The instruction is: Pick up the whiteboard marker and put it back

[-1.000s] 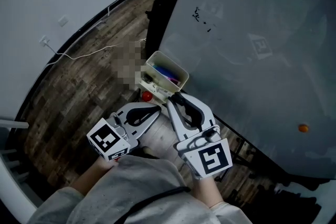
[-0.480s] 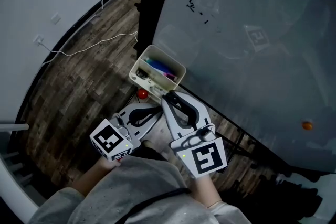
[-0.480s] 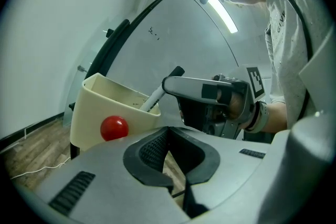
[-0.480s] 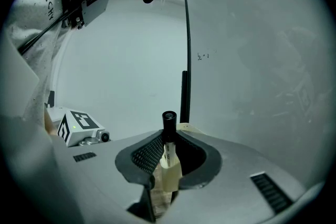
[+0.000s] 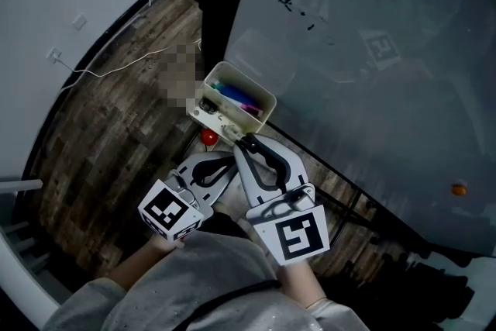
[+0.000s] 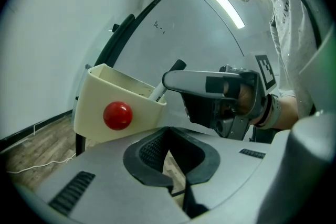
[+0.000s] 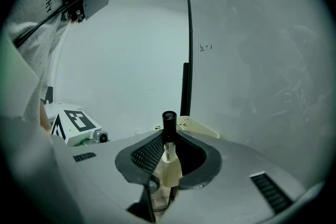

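Marker (image 7: pixel 168 126) still clamped in right gripper (image 5: pixel 246 142) jaws, beside tray (image 5: pixel 267 98), left gripper (image 5: pixel 231 161) jaws closed.

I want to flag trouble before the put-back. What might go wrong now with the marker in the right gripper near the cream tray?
The white whiteboard marker with a black cap juts past the right gripper tips, so it may pivot or slip when nudged. The cream plastic tray already holds coloured pens; the marker may snag on them or the rim.
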`<state>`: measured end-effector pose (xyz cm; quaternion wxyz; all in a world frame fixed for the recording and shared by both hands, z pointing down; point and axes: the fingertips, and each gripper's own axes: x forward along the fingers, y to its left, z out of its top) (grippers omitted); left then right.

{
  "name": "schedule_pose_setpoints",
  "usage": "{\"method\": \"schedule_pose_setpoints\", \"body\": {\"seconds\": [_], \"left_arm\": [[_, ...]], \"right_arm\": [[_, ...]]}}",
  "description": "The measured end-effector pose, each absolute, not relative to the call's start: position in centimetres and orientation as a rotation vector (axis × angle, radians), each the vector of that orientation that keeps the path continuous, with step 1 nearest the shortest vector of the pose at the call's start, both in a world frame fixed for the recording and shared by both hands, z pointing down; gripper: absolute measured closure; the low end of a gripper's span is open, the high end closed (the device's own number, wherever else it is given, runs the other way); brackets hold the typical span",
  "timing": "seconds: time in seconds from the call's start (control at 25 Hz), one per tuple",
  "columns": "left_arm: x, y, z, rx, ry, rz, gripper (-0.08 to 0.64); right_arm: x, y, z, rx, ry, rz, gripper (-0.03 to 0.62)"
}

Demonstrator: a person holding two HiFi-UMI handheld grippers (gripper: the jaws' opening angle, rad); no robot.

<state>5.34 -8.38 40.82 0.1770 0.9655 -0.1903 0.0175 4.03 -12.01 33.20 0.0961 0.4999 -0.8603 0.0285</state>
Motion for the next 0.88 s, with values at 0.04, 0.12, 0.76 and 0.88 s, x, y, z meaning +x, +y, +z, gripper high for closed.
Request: {"method": "schedule_pose_setpoints", "body": {"seconds": [0.04,0.12,0.76,0.88], "left_arm": [[5.3,-8.4,41.0,2.729,-0.547,0.057,0.545],[5.3,-8.5,41.3,2.728,-0.565,0.071,0.545],[5.2,-8.1,42.1,2.772,-0.627,0.128,0.545],[5.1,-8.1,42.2,2.764,-0.627,0.123,0.545]], "right_arm": [[3.9,-12.0,33.3,1.477,-2.544,0.08,0.514],[3.8,-12.0,33.5,1.469,-2.532,0.073,0.514],[3.3,-11.9,34.3,1.445,-2.497,0.06,0.514],[3.4,-11.8,34.4,1.451,-2.501,0.065,0.514]]}}
